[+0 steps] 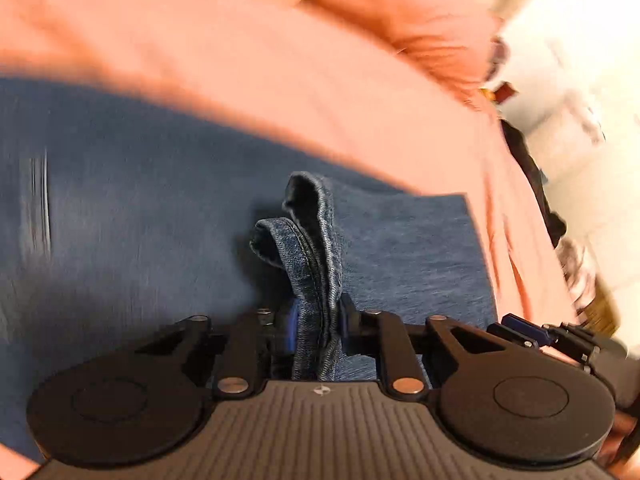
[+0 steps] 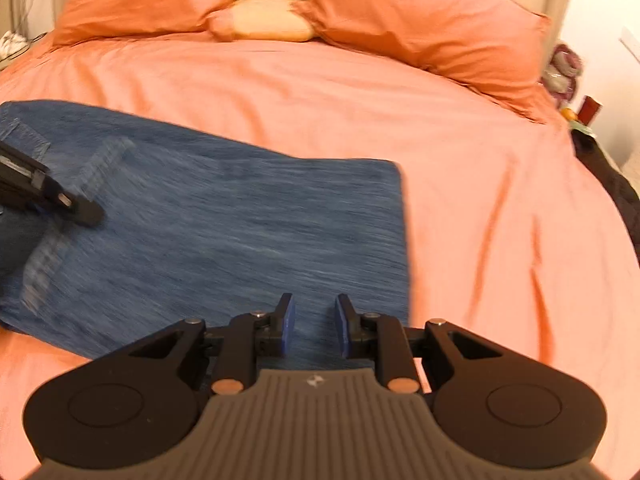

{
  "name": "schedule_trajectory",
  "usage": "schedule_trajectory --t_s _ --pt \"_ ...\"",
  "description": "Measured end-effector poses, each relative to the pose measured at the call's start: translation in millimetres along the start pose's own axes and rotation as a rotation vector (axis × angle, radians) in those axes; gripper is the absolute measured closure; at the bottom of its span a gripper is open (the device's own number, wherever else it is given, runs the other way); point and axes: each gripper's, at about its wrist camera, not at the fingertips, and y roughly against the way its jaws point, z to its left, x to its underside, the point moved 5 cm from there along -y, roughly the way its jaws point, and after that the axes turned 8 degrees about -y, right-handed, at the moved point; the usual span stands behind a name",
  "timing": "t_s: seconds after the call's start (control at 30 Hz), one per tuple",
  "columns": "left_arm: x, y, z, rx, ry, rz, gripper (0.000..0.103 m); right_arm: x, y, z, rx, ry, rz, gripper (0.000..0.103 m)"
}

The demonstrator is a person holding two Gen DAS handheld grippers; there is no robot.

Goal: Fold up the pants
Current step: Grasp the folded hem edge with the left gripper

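Observation:
Blue denim pants [image 2: 224, 220] lie folded flat on the orange bed. In the left wrist view my left gripper [image 1: 316, 320] is shut on a bunched hem of the pants [image 1: 312, 240], which stands up between the fingers above the flat denim [image 1: 120, 200]. In the right wrist view my right gripper [image 2: 315, 324] is open and empty, hovering over the near right part of the pants. The left gripper's finger [image 2: 76, 206] shows at the left edge of that view, over the denim. The right gripper's tip [image 1: 532, 330] shows at the right in the left wrist view.
The orange bedsheet [image 2: 460, 200] spreads to the right and far side. Two orange pillows [image 2: 420, 24] and a beige cushion [image 2: 268, 20] sit at the headboard. A dark nightstand with small items [image 2: 588, 120] stands at the bed's right edge.

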Motion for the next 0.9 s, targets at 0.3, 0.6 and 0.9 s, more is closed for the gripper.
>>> schedule_trajectory --t_s 0.3,0.6,0.9 --pt "-23.7 -14.5 -10.0 -0.146 -0.166 0.114 0.085 12.5 -8.6 -50.4 -0.059 -0.161 0.03 0.086" --pt "10.7 -52.0 12.1 -0.227 -0.173 0.188 0.081 43.1 -41.2 -64.4 -0.115 -0.238 0.08 0.089" --pt "-4.9 -25.9 -0.2 -0.286 -0.25 0.187 0.054 30.5 -39.1 -56.2 -0.062 -0.177 0.122 0.088"
